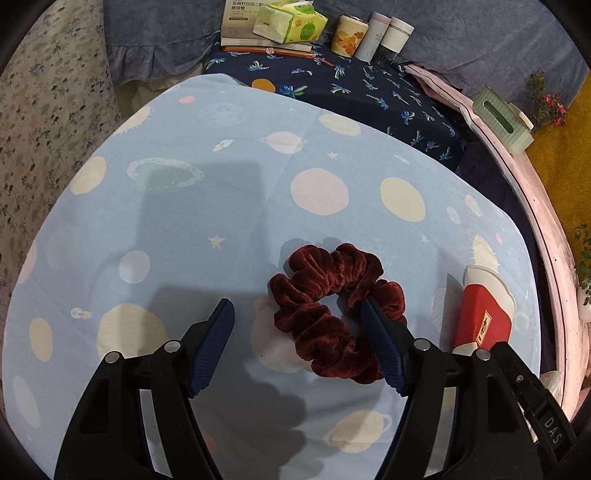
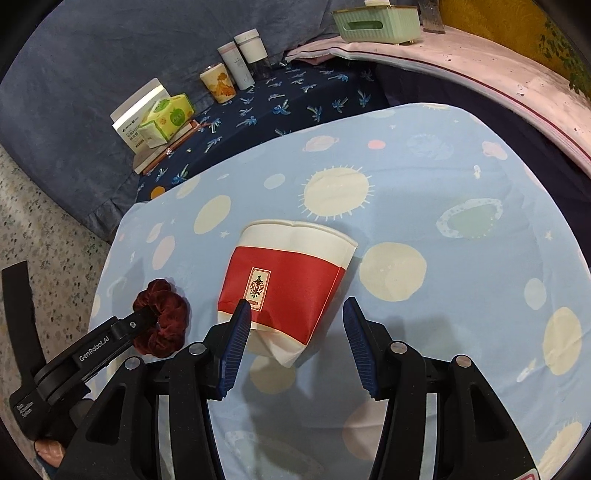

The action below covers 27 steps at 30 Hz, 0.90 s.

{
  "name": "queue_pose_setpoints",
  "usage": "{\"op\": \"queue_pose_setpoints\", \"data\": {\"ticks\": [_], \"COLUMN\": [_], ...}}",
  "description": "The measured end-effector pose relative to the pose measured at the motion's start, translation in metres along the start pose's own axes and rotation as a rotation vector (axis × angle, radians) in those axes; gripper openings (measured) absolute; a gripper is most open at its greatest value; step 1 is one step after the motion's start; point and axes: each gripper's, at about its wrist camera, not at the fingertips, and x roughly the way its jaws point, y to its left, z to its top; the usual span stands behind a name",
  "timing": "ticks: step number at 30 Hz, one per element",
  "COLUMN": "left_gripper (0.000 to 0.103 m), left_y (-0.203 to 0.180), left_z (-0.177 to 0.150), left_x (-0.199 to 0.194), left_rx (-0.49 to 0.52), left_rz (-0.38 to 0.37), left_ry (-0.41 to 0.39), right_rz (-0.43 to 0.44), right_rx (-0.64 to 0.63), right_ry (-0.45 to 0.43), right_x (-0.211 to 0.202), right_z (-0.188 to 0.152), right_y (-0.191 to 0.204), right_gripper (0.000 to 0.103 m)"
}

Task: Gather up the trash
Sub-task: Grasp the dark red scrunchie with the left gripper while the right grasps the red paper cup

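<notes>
A crushed red and white paper cup lies on its side on the light blue planet-print cloth. My right gripper is open, its fingers on either side of the cup's base end. A dark red velvet scrunchie lies on the cloth to the left of the cup. My left gripper is open just above the scrunchie, its right finger over the ring. The cup also shows in the left wrist view, and the scrunchie in the right wrist view.
At the back, on a dark blue palm-print cloth, stand a tissue pack, a box, a printed cup and two white bottles. A green tissue box sits on a pink ledge at the right. Patterned floor lies to the left.
</notes>
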Motion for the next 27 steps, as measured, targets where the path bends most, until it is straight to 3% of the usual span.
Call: {"op": "queue_pose_setpoints", "data": {"ticks": [7,12,16,19,27], "left_gripper": [0.067,0.060,0.037,0.023,0.018], "left_y": [-0.004,-0.008,-0.010,-0.011,-0.021], "left_z": [0.000,0.000,0.001,0.000,-0.010], "left_x": [0.004,0.006,0.006,0.006,-0.007], "left_rx": [0.025,0.042,0.048,0.050,0.075], "left_rz": [0.002,-0.004,-0.034,-0.052,-0.067], "left_ry": [-0.022,-0.033,-0.023,-0.014,-0.021], "right_rz": [0.015,0.036,0.037,0.053,0.047], "right_rx": [0.001,-0.006,-0.034,-0.040,-0.048], "right_ry": [0.013,0.020,0.025,0.022,-0.006], "right_x": [0.013,0.020,0.023,0.022,0.006], "right_z": [-0.003,-0.005,-0.010,-0.012,-0.013], "right_y": [0.003,0.010,0.018,0.022,0.023], "right_gripper": [0.052,0.052,0.047,0.035,0.035]}}
